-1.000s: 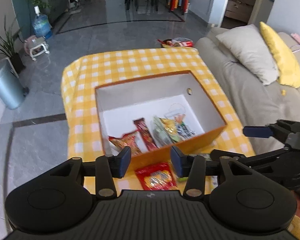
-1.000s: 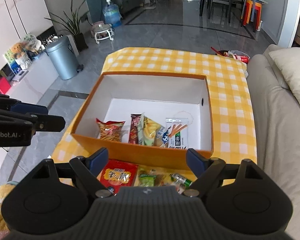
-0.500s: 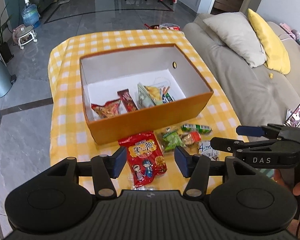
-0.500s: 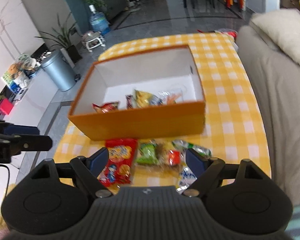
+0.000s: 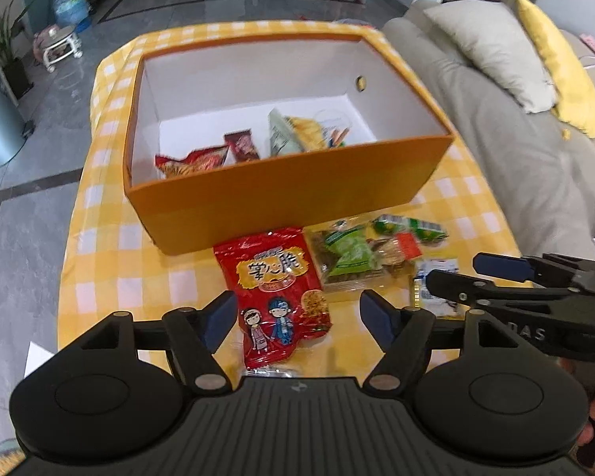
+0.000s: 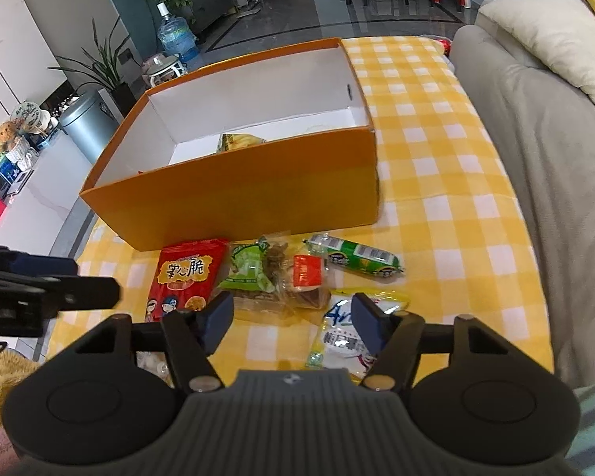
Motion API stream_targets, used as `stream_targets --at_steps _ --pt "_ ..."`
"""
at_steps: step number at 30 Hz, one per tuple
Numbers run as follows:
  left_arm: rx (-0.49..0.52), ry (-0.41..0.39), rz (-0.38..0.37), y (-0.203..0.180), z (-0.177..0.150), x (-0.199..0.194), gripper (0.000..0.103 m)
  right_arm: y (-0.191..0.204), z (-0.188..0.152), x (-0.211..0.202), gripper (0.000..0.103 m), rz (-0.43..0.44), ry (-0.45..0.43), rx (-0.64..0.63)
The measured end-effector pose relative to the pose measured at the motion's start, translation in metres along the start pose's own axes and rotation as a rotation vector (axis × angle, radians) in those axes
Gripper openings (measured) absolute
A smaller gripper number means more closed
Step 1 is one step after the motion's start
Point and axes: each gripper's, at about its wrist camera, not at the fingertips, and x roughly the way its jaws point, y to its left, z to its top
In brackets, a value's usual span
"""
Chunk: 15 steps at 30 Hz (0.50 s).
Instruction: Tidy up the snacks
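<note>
Above the yellow-checked tablecloth [image 5: 99, 277], the left gripper [image 5: 297, 315] opens, its spread jaws flanking a red foil snack bag [image 5: 279, 293] without touching it. The right gripper [image 6: 291, 319] is closing over a white sachet [image 6: 339, 337] (lower part hidden), pads clear. Beyond, the orange cardboard box [image 5: 281, 194] holds more packets, partly hidden by its near wall.

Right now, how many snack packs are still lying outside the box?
5: red bag leftmost, green pack beside it, clear pack with red label, green sausage behind, white packet nearest. More may be hidden.
</note>
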Motion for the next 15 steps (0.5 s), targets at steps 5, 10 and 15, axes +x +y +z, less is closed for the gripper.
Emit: stream_targets --at_steps 5,10,15 --pt "-0.061 0.021 0.017 0.007 -0.002 0.027 0.086 0.008 0.0 0.017 0.049 -0.004 0.009 -0.053" --pt "-0.109 0.058 0.042 0.013 -0.003 0.055 0.086 0.005 0.004 0.032 0.049 -0.009 0.011 -0.035" --pt "-0.156 0.077 0.029 0.016 -0.001 0.076 0.086 0.005 0.009 0.04 0.038 0.006 -0.001 -0.043"
